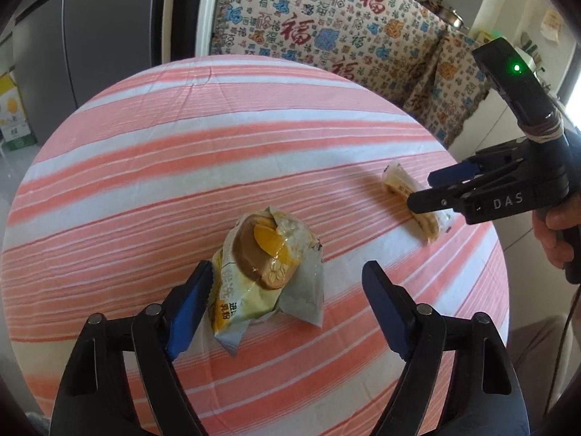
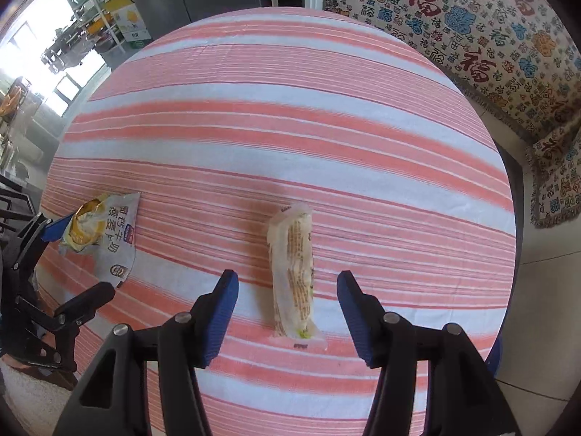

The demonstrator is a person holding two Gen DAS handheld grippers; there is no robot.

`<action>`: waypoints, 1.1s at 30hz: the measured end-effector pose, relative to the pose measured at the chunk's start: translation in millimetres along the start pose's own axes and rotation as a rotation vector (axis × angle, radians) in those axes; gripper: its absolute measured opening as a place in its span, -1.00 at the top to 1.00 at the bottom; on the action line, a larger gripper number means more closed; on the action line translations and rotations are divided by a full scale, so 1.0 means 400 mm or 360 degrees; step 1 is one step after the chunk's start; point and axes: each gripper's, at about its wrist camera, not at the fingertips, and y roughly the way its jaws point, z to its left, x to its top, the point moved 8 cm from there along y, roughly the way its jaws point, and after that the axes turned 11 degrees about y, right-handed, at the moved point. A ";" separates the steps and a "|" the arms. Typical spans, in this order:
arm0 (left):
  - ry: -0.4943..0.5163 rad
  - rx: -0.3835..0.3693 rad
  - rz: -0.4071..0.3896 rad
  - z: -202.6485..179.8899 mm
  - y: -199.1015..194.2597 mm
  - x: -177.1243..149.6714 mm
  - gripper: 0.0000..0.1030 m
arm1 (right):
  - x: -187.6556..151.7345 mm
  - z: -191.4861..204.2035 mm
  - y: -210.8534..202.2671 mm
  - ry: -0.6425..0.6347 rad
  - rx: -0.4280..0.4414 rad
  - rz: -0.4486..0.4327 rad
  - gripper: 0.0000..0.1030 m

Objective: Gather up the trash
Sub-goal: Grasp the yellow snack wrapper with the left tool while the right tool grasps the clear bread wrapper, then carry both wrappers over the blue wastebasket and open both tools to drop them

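Crumpled snack wrapper (image 1: 267, 276) with the brown-and-yellow pastry print lay on the striped tablecloth (image 1: 218, 152), lower centre of the left wrist view. It sat between the left gripper (image 1: 288, 303) jaws but hard over to one side: the left blue pad (image 1: 190, 312) was touching or just beside the wrapper's edge, while the right pad stood well clear. Jaws were apart, nothing clamped. In the right wrist view the same wrapper (image 2: 100, 234) showed at the left edge, with the left gripper (image 2: 74, 259) straddling it.

Second piece, a long narrow translucent wrapper (image 2: 294, 272) with orange print, lay lengthwise in the centre of the right wrist view, running away from the camera. It sat in the gap of the right gripper (image 2: 287, 314), its near end between the two blue pads and apart from both. Jaws were open, not gripping. In the left wrist view the right gripper (image 1: 419, 189) was at the right edge, over that wrapper (image 1: 403, 185), with a hand (image 1: 557, 229) on its handle.

Both wrappers were flat on the cloth, well apart from each other. A patterned cloth (image 2: 490, 36) with red characters hung behind the table.
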 end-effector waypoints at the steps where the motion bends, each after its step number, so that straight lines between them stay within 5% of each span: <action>1: -0.0006 0.0013 -0.0002 0.002 0.002 0.003 -0.50 | 0.001 0.005 0.009 -0.0033 -0.0031 0.0007 -0.12; 2: -0.0012 0.0019 -0.0007 0.002 0.001 0.002 -0.38 | 0.004 0.008 0.019 -0.0058 -0.0068 0.0012 -0.10; 3: -0.0019 0.0025 -0.0013 0.003 0.000 0.005 0.05 | 0.008 0.008 0.026 -0.0071 -0.0091 0.0013 0.05; 4: -0.0028 0.0010 -0.0011 0.001 0.000 0.006 0.19 | 0.004 0.012 0.029 -0.0081 -0.0100 0.0011 0.68; 5: -0.0033 -0.0013 -0.0016 -0.004 -0.007 0.004 0.25 | 0.001 0.010 0.029 -0.0081 -0.0095 0.0006 0.74; 10: -0.0002 -0.0027 -0.0063 -0.044 -0.041 0.011 0.45 | -0.040 0.005 -0.043 0.0002 0.0003 -0.0092 0.77; 25: 0.0148 0.0140 -0.0157 -0.164 -0.142 0.035 0.46 | -0.197 -0.111 -0.166 0.0223 0.0205 -0.0202 0.77; 33: 0.0254 -0.0102 -0.0191 -0.377 -0.176 0.091 0.47 | -0.246 -0.254 -0.231 0.0372 0.0233 -0.0307 0.77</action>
